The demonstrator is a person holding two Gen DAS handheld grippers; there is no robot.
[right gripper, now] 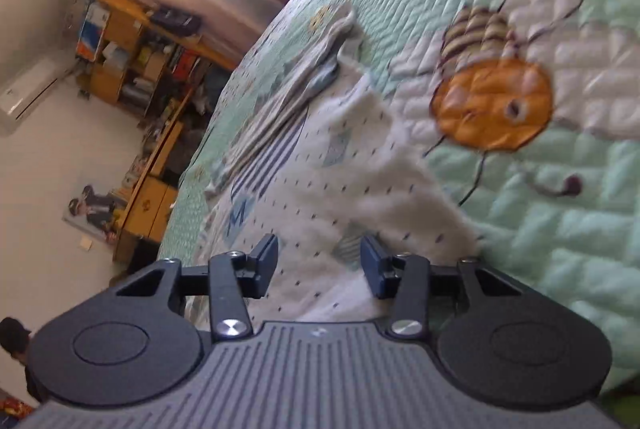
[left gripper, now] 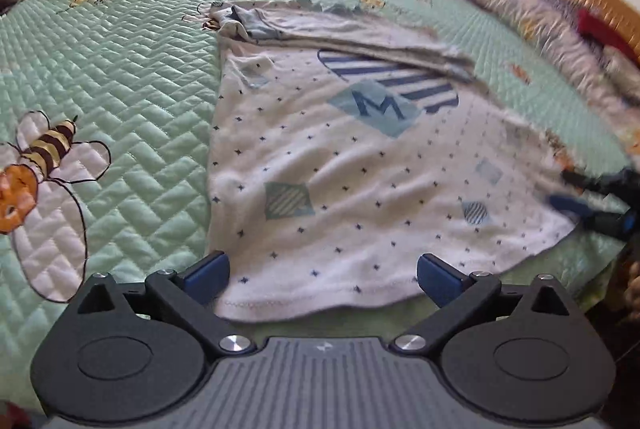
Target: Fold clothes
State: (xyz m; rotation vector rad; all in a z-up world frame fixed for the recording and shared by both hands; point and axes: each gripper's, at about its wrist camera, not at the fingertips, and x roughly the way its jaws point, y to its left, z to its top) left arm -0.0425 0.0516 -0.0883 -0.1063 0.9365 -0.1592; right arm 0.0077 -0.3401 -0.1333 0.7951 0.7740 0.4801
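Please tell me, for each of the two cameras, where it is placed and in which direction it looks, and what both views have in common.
Left wrist: sits on the left gripper, low at the shirt's hem, facing along the white shirt toward the headboard; its open blue fingers show, and the right gripper at the far right, blurred.
Right wrist: sits on the right gripper, rolled sideways, looking across the shirt toward the shelves; its open fingers show.
Shared: the shirt with its M patch, the green bee quilt.
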